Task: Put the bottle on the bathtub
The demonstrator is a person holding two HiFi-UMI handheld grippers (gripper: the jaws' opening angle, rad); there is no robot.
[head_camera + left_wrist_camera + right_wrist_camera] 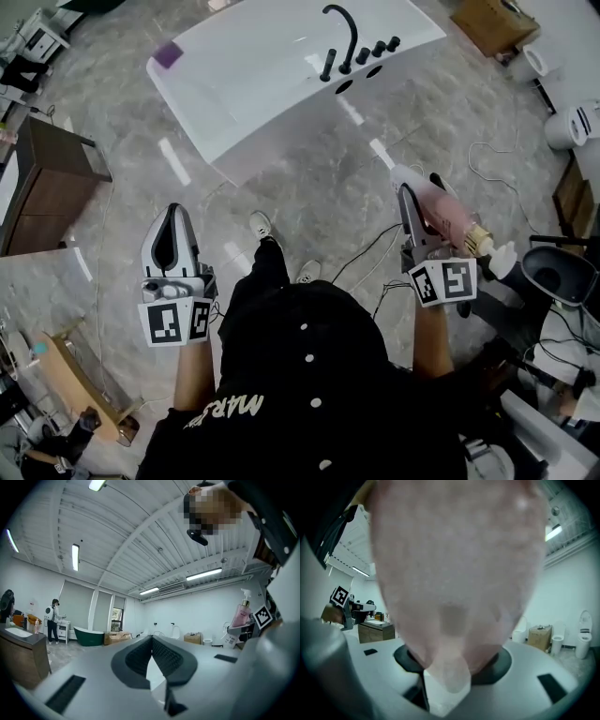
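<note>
Between the jaws of the right tongs (419, 190), the pink pump bottle (450, 220) is lying clamped, its white pump head pointing back toward the person. Those tongs are hovering over the marble floor (309, 183), well apart from the white bathtub (253, 75) ahead, where a black faucet (345, 33) is standing on the rim. The left tongs (175, 212) are hanging pressed together with nothing between them.
</note>
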